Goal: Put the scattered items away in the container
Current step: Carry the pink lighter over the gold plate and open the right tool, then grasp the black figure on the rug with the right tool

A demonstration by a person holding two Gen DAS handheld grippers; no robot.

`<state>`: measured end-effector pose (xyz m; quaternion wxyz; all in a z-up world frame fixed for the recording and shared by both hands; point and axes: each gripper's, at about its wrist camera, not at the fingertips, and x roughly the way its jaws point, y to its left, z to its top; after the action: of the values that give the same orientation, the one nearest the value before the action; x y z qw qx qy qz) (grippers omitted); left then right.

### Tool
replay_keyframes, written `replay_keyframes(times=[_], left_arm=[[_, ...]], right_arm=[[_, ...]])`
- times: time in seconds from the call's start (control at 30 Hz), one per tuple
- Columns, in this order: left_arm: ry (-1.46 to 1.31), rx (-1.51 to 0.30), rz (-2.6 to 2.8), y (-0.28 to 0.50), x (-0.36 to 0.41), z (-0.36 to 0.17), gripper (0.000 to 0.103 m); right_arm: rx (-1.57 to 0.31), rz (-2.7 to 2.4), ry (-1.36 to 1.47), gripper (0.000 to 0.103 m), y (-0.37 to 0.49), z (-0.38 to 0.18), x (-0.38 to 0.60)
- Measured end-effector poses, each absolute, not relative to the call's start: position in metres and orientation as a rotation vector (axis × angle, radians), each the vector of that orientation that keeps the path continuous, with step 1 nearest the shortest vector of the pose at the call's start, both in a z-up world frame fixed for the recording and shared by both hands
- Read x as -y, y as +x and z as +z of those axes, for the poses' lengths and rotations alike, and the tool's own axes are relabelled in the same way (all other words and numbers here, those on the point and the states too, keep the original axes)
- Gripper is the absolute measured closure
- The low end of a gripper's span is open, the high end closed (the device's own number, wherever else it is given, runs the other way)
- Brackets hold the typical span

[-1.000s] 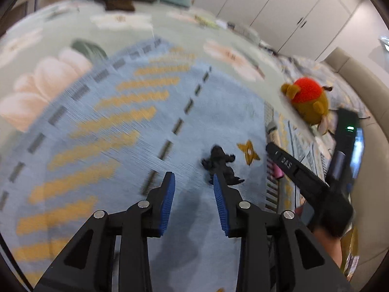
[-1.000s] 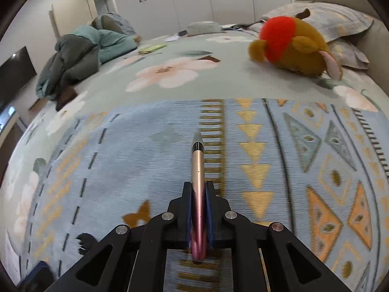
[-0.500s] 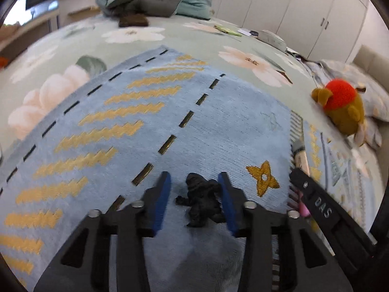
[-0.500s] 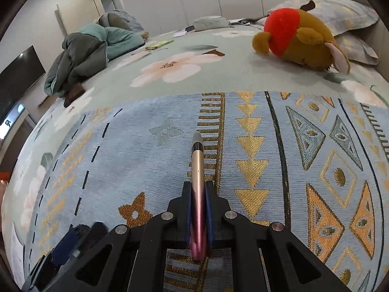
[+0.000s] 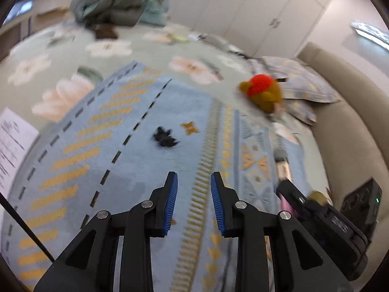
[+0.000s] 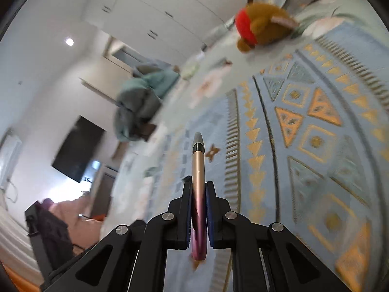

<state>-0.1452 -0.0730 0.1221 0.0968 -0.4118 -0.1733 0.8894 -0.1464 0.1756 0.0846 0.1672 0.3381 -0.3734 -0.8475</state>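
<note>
Bedroom scene: bed w/ floral bedspread (image 5: 116,48) under a blue-and-gold patterned blanket (image 5: 136,165); white wardrobe doors at 12 o'clock, wall TV (image 6: 77,148) seen in right wrist view.

Left gripper (image 5: 194,204): fingers apart, blue pads facing each other, nothing btwn them; raised over the blanket. Small black toy figure (image 5: 165,139) lies on the blanket at approx. 11 o'clock from the tips, well apart from them, just beside a gold star motif (image 5: 190,128). Not gripped.

Right gripper (image 6: 198,209): fingers clamped on a pink-to-gold pen (image 6: 198,194), barrel running fwd along the fingers, grey tip at 12 o'clock. View is tilted and blurred; gripper appears lifted clear of the blanket. In left wrist view it sits at 4 o'clock.

Other items: brown plush toy w/ red hat (image 5: 262,95) at 1 o'clock, resting near a patterned pillow (image 5: 299,85); heap of teal-grey clothes (image 5: 116,2) at 11 o'clock; printed sheet (image 5: 12,143) at 9 o'clock.

Step in hand (judgement): pen is picked up and in carry; figure and plush not yet collected. Container not visible in either view, so its place cannot be told.

Next move calls for: finding the container, bringing the pen over its opening, then opening the right fingers. Left gripper would need to descend and centre its pads around the figure.
</note>
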Motion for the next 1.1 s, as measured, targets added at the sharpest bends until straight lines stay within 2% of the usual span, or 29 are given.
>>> replay_keyframes(times=[0.17, 0.3, 0.43, 0.47, 0.5, 0.53, 0.6, 0.67, 0.73, 0.87, 1.0, 1.1], left_arm=[[-1.118, 0.565, 2.523, -0.115, 0.042, 0.162, 0.077], [-1.011, 0.399, 2.493, -0.090, -0.010, 0.187, 0.077], [-1.004, 0.325, 2.451, -0.076, -0.039, 0.202, 0.077], [-1.015, 0.307, 2.454, -0.075, -0.040, 0.204, 0.077], [-1.025, 0.284, 2.466, -0.073, -0.039, 0.207, 0.076], [-1.030, 0.268, 2.478, -0.071, -0.037, 0.208, 0.066], [-1.017, 0.234, 2.529, -0.069, -0.023, 0.211, 0.055], [-0.984, 0.221, 2.593, -0.067, -0.007, 0.210, 0.031], [-0.994, 0.243, 2.673, -0.069, 0.015, 0.207, 0.026], [-1.130, 0.388, 2.724, -0.076, 0.073, 0.187, 0.026], [-1.241, 0.535, 2.788, -0.065, 0.132, 0.156, 0.026], [-1.307, 0.580, 2.815, -0.054, 0.160, 0.135, 0.026]], right_arm=[[1.001, -2.685, 0.833, 0.093, -0.053, 0.135, -0.244], [1.031, -2.856, 0.829, 0.093, -0.014, 0.150, -0.300], [1.019, -2.896, 0.948, 0.093, -0.004, 0.156, -0.325], [0.993, -2.903, 0.999, 0.089, -0.005, 0.157, -0.328], [0.967, -2.923, 1.052, 0.081, -0.006, 0.159, -0.330], [0.952, -2.961, 1.087, 0.073, -0.005, 0.161, -0.332], [1.004, -3.048, 1.022, 0.036, 0.011, 0.164, -0.343], [1.095, -3.110, 0.878, 0.026, 0.025, 0.170, -0.343], [1.110, -3.064, 0.814, 0.022, 0.026, 0.176, -0.333], [1.053, -2.853, 0.792, 0.016, -0.013, 0.185, -0.284], [0.911, -2.709, 0.847, 0.009, -0.071, 0.182, -0.209], [0.795, -2.643, 0.947, 0.009, -0.125, 0.162, -0.148]])
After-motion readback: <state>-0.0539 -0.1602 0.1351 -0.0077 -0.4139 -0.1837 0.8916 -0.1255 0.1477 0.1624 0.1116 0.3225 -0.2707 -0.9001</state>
